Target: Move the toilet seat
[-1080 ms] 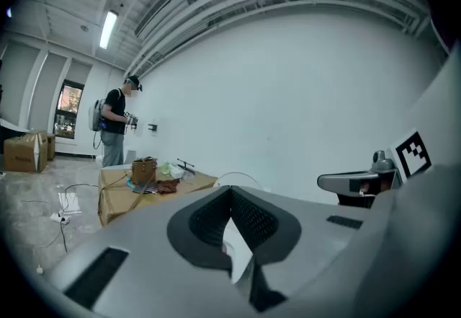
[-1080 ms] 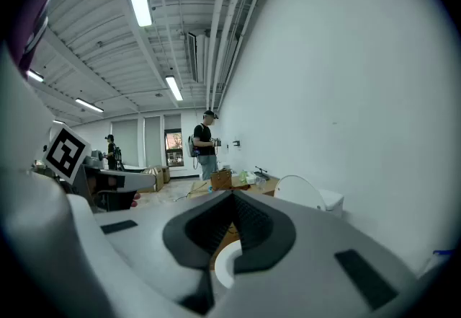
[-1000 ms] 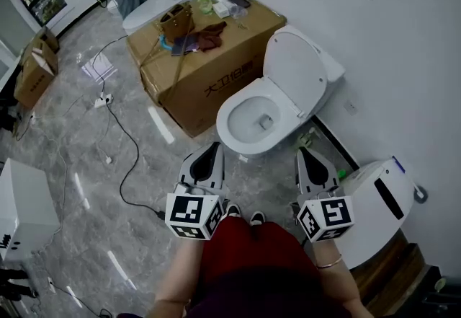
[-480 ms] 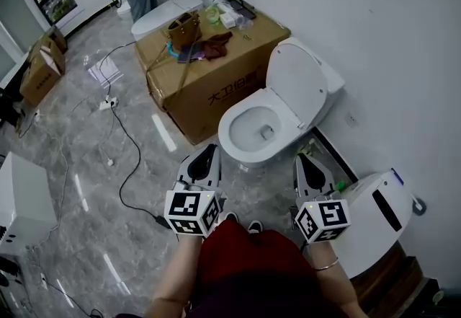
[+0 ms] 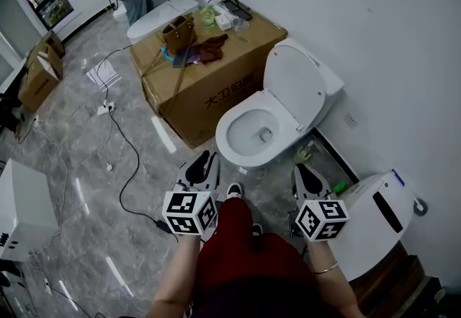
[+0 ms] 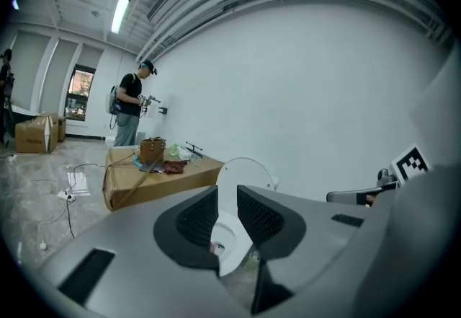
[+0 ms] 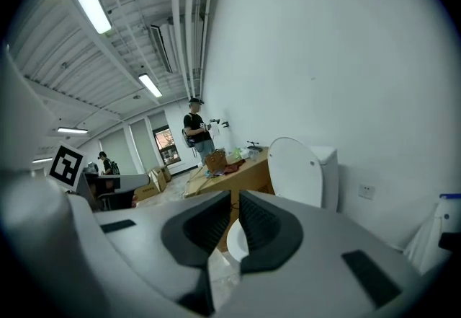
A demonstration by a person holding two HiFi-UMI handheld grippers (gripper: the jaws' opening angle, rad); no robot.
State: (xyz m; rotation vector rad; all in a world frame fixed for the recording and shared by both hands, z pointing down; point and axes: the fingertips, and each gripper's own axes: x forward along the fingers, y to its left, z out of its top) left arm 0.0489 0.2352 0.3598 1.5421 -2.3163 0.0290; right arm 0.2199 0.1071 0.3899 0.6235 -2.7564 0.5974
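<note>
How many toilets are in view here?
2 for sure: the lid-up toilet straight ahead, and a lid-down toilet beyond the box. The white unit at lower right may be a third; I cannot tell.

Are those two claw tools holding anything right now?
Nothing. The left gripper, whose jaws have just been opening slightly, and the right gripper, jaws together, are both empty, short of the toilet.

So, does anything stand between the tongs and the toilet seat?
Nothing visible does. Only floor separates the left tongs, which have just been opening with nothing between them, and the right tongs from the toilet; the cardboard box stands beside it.
</note>
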